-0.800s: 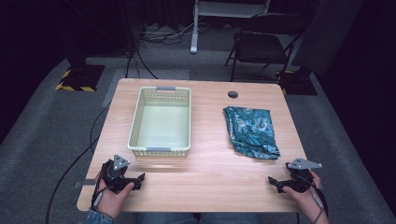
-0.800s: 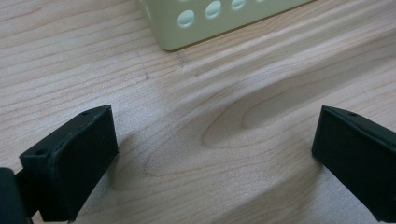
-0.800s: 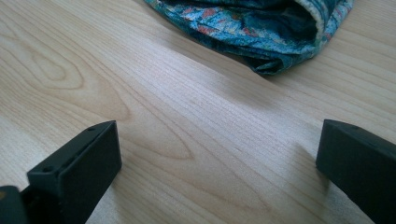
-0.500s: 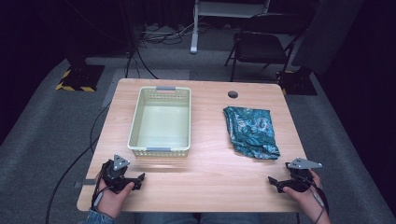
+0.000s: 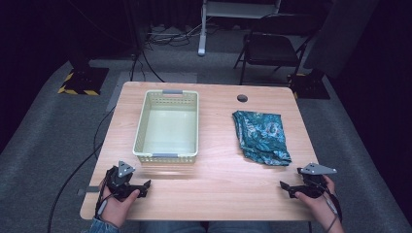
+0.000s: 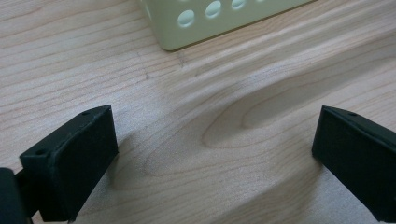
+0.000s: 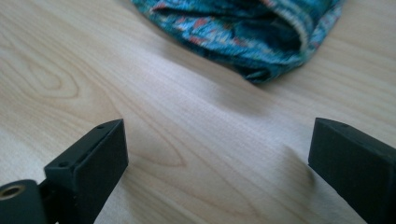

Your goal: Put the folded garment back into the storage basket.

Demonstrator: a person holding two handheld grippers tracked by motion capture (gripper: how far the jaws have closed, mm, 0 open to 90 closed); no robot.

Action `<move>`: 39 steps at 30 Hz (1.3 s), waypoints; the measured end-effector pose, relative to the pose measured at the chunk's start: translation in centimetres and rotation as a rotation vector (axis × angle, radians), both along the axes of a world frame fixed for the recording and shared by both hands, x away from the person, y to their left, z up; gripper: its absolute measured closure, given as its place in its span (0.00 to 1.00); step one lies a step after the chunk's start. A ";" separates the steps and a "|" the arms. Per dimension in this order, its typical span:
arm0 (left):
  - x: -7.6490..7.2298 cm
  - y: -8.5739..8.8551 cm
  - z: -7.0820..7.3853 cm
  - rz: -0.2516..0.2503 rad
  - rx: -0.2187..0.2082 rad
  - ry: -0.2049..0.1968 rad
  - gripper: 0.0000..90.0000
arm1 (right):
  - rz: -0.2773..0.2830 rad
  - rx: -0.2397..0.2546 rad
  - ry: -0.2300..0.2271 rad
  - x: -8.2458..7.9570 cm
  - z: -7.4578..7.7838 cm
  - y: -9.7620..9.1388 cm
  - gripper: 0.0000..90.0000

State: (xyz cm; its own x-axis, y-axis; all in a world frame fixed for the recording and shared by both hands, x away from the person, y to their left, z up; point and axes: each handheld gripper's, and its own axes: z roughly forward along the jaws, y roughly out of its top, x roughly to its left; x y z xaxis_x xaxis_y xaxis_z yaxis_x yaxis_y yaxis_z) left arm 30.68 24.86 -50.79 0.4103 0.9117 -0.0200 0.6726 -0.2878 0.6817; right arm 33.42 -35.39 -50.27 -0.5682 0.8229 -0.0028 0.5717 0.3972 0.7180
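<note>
A pale yellow plastic basket (image 5: 141,126) with nothing in it stands on the left half of the wooden table (image 5: 218,174). A folded teal patterned cloth (image 5: 260,136) lies on the right half. My left gripper (image 5: 144,187) rests near the front left corner, open, nothing between its jaws. In the left gripper view (image 6: 210,158) the basket's corner (image 6: 205,23) is just ahead. My right gripper (image 5: 286,188) rests near the front right edge, open and holding nothing. The cloth's near edge (image 7: 243,32) lies ahead in the right gripper view (image 7: 219,163).
A round cable hole (image 5: 242,98) sits in the table's far side. Beyond the table stand a dark folding chair (image 5: 272,48) and a white stand (image 5: 204,29). Cables trail over the grey carpet at the left (image 5: 82,165).
</note>
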 end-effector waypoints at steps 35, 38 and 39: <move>0.0 0.0 0.0 0.000 0.000 0.000 0.00 | -0.107 0.089 -0.161 2.0 5.9 0.5 0.10; 0.0 0.0 0.0 0.000 0.000 0.000 0.00 | -0.106 0.091 -0.177 2.3 6.5 0.6 0.10; 0.0 0.0 0.0 0.000 0.000 0.000 0.00 | -0.105 0.091 -0.180 2.4 6.7 0.6 0.10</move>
State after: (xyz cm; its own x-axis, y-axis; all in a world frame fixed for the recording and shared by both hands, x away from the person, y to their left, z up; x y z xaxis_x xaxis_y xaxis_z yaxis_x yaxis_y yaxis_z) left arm 30.68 24.86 -50.79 0.4103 0.9117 -0.0201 0.6727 -0.2877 0.6817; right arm 35.81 -34.74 -43.60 -0.4762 0.8791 -0.0194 0.4663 0.2711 0.8420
